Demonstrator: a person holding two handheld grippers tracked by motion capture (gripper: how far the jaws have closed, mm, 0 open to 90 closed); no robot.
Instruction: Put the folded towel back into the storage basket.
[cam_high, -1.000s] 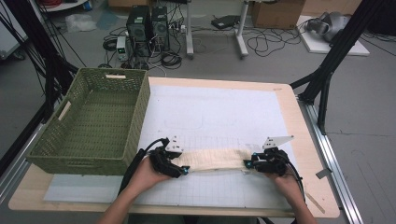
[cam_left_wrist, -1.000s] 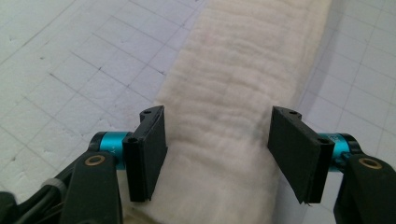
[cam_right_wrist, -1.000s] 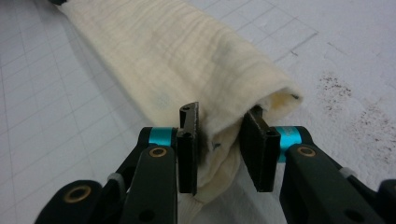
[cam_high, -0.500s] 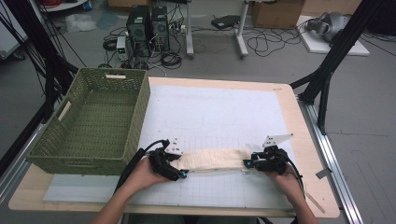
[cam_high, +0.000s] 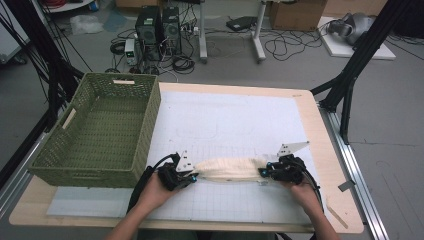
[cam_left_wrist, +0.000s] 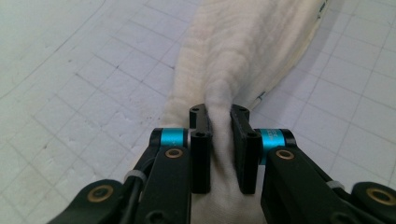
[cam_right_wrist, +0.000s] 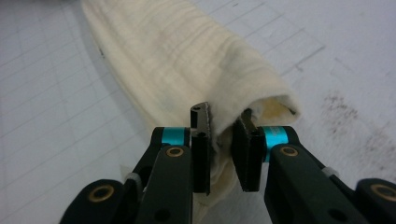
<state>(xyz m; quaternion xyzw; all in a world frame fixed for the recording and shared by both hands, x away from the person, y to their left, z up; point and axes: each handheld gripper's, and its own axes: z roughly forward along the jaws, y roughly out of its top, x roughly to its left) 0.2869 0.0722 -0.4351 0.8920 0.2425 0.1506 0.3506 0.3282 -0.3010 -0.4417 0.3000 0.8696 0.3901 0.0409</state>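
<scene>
With each hand-held gripper, left (cam_high: 192, 176) and right (cam_high: 261, 173), pinched on an end of the rolled cream cloth (cam_high: 229, 169), folding is under way; next likely lift both ends evenly off the worktop (cam_high: 240, 120).

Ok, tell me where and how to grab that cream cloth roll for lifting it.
Grip the cream ribbed cloth roll at its two ends, one tool per end, each coming in along the roll's length from outside. It lies long and limp across the white gridded mat, so a middle hold would probably let it sag. The left tool and right tool already pinch the ends this way.
</scene>
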